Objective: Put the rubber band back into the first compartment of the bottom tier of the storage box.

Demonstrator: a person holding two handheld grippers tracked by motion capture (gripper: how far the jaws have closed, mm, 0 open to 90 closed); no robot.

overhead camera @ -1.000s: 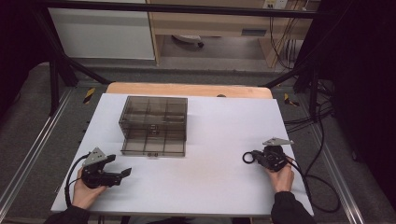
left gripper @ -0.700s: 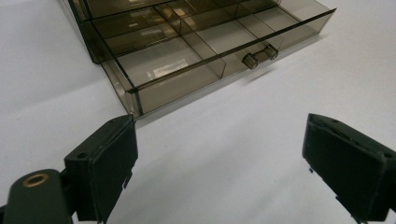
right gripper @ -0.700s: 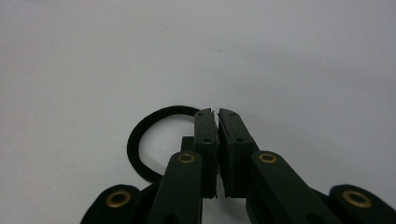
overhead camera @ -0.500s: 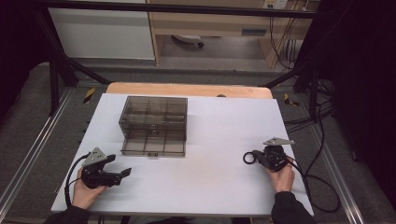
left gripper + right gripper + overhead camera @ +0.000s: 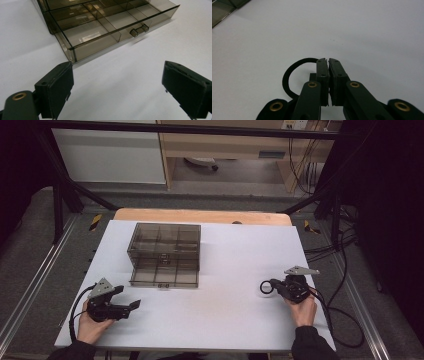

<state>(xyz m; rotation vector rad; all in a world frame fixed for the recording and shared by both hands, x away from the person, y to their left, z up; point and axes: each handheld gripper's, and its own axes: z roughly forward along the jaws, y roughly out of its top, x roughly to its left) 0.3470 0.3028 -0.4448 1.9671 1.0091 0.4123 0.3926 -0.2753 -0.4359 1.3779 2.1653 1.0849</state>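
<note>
Box: a smoky see-through plastic drawer box (image 5: 165, 254) sits on the white worktop (image 5: 230, 310), left of the middle and toward the far side
Box direction: its front, with the drawer handles, faces the person; seen from above it is close to square, its sides running in line with the worktop's edges
Drawer: the lower drawer (image 5: 110, 27) stands pulled out toward the person, sticking out past the box front, with a small clear handle (image 5: 139, 29) at the middle of its front wall
Drawer contents: thin walls split the drawer into compartments; those in view hold nothing that can be made out
Left hand-held gripper (image 5: 131, 305): lies low on the near left of the worktop, held in the person's left hand (image 5: 90, 326), jaws released and wide apart with nothing between them, aimed toward the drawer's near corner, close to it but apart
Right hand-held gripper (image 5: 328, 61): near the right edge of the worktop, held in the person's right hand (image 5: 302, 309), jaws clenched pad to pad on nothing, well apart from the box
Cable: a black loop (image 5: 289, 75) curls just beside the right jaws
</note>
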